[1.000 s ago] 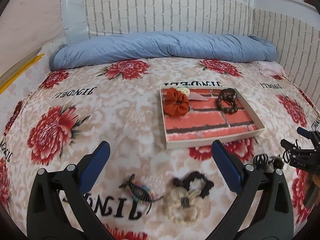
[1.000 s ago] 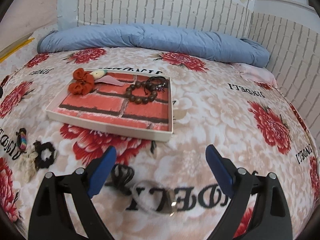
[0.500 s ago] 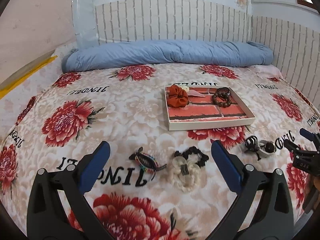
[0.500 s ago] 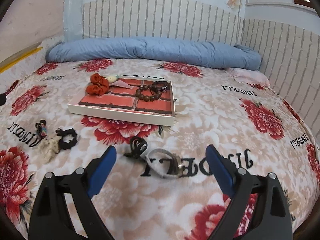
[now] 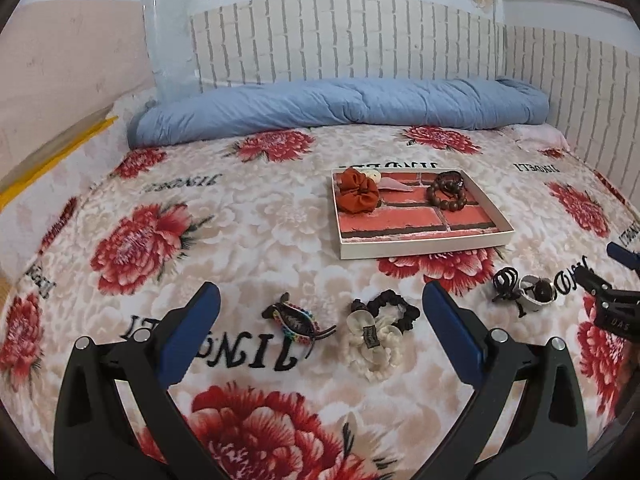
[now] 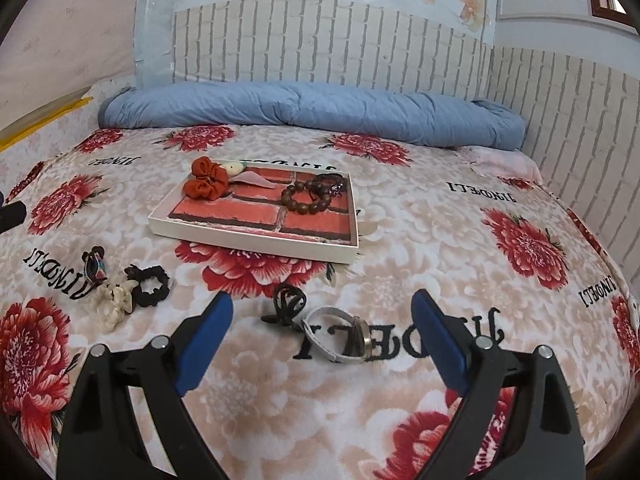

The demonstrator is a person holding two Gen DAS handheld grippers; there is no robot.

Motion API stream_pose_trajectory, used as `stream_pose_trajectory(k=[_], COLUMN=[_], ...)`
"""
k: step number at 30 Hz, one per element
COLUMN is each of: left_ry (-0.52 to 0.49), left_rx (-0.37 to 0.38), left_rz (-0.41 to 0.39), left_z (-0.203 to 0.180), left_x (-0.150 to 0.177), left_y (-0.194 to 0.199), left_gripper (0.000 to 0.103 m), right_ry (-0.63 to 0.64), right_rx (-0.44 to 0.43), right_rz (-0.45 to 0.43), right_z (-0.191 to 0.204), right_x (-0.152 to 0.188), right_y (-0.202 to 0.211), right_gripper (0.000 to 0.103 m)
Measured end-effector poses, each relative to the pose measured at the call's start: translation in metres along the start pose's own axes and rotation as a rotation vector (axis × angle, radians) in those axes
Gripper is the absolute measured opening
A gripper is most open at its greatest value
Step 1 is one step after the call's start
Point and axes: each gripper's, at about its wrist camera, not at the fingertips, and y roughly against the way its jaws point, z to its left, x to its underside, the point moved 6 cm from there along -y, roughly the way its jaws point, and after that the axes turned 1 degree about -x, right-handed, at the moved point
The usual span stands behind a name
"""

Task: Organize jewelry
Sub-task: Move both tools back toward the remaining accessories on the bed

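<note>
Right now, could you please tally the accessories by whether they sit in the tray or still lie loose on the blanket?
In the tray: 4 (orange scrunchie, pink clip, wooden bead bracelet, black hair tie)
Loose on the blanket: 4 (multicolour clip, cream flower scrunchie, black claw clip, white watch)
Total: 8

From my left wrist feed the right gripper [image 5: 616, 280] is cut off by the frame edge, jaw state unreadable. Small cream piece [image 6: 234, 167] in the tray [image 6: 248, 238] is half hidden behind the orange scrunchie [image 6: 206, 184], can't identify it. Dark item [image 6: 334, 184] behind the bead bracelet [image 6: 306, 198] too small to tell. Multicolor clip [image 6: 94, 266] blurred.
</note>
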Motion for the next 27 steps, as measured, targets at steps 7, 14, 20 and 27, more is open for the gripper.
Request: stream_pose_trajectory(k=[7, 14, 20, 27], left_ry=[-0.004, 0.019, 0.043, 0.079], left_rx=[0.004, 0.003, 0.01, 0.028], left_rz=[0.004, 0.022, 0.051, 0.078], left_z=[-0.003, -0.004, -0.005, 0.001], left_x=[0.015, 0.038, 0.059, 0.08], left_y=[-0.031, -0.059, -0.076, -0.09], left_gripper=[0.098, 0.097, 0.097, 0.089], right_ry=[0.01, -0.015, -0.032, -0.065], right_rx=[0.029, 0.042, 0.061, 0.052], right_rz=[-0.029, -0.021, 0.003, 0.047], right_z=[0.005, 0.005, 0.007, 0.008], right_x=[0.007, 0.021, 0.039, 0.058], right_y=[-0.016, -0.037, -0.054, -0.073], right_gripper=[0.089, 0.089, 0.089, 0.089])
